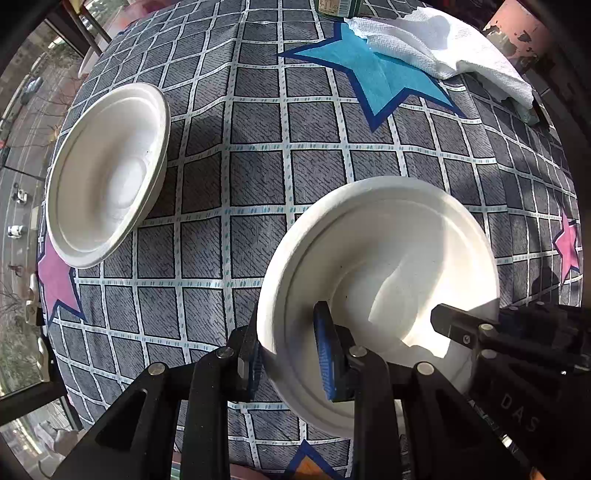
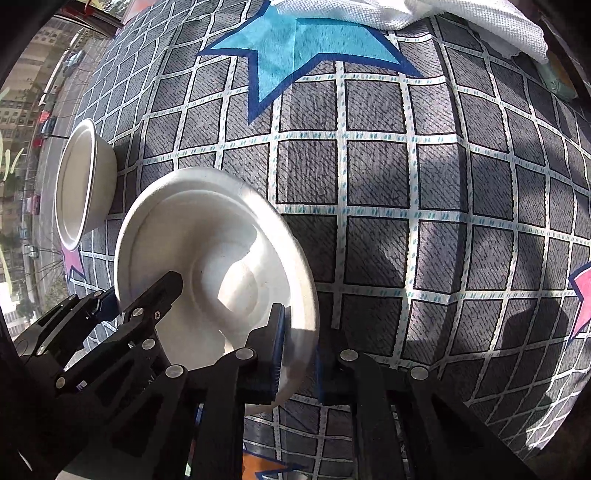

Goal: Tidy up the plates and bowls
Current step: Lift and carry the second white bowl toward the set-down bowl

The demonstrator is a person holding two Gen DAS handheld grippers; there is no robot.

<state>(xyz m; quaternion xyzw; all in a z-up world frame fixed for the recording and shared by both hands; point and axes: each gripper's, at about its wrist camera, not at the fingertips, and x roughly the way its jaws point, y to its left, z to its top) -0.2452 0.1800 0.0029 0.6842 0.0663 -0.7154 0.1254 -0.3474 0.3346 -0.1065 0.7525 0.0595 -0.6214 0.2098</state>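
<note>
A white paper bowl (image 1: 388, 258) (image 2: 207, 229) stands on the checked tablecloth (image 1: 258, 177) near its front edge. My left gripper (image 1: 290, 339) is shut on the bowl's left rim, one blue pad inside and one outside. My right gripper (image 2: 301, 343) is shut on the opposite rim in the same way; one of its fingers (image 1: 454, 326) shows inside the bowl in the left wrist view. The left gripper's fingers (image 2: 159, 295) show in the right wrist view. A second white bowl (image 1: 107, 173) (image 2: 81, 184) sits apart at the table's left edge.
A white towel (image 1: 443, 48) (image 2: 406, 14) lies at the far right over a blue star print. A green bottle (image 1: 336, 7) stands at the far edge. The table drops off just left of the second bowl, with a window behind.
</note>
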